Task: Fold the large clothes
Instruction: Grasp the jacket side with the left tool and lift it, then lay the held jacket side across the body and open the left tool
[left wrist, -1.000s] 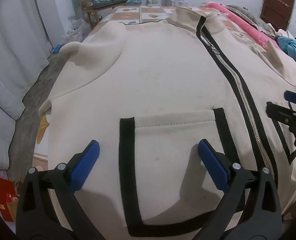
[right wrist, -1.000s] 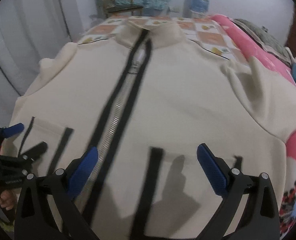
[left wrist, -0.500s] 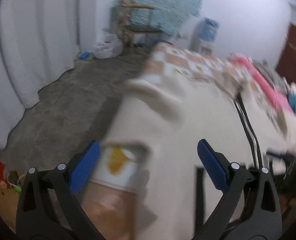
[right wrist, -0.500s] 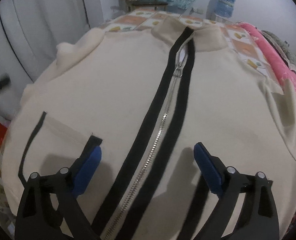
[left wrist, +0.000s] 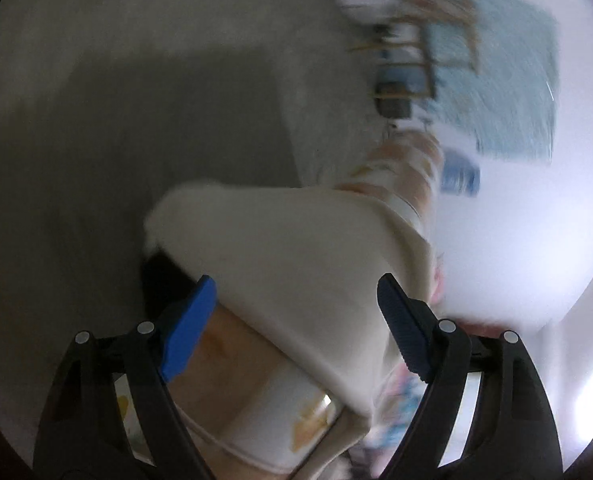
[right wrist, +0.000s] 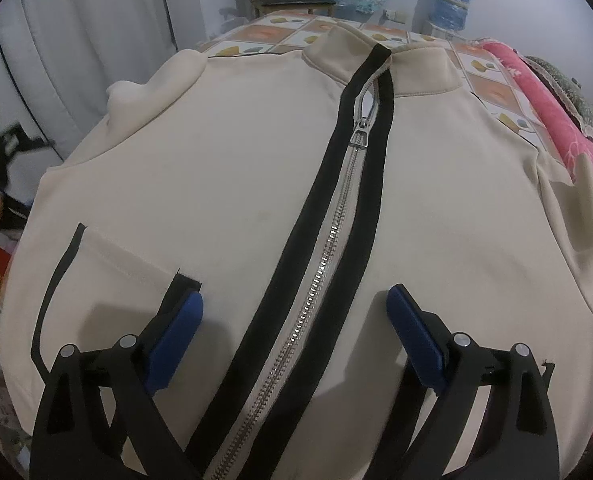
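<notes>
Left wrist view: left gripper (left wrist: 296, 332), jaws wide but just narrowing, now straddles jacket (left wrist: 296, 260) side edge | right gripper (right wrist: 294, 332) wide, empty | side fold imminent.

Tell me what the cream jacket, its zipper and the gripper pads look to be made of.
Jacket: thick matte knit, probably fleece or scuba; smooth, soft rounded folds.
Zipper: metal, apparently; shiny silver teeth and pull, on black tape.
Right gripper pads: blue, matte, likely rubber or plastic.
</notes>
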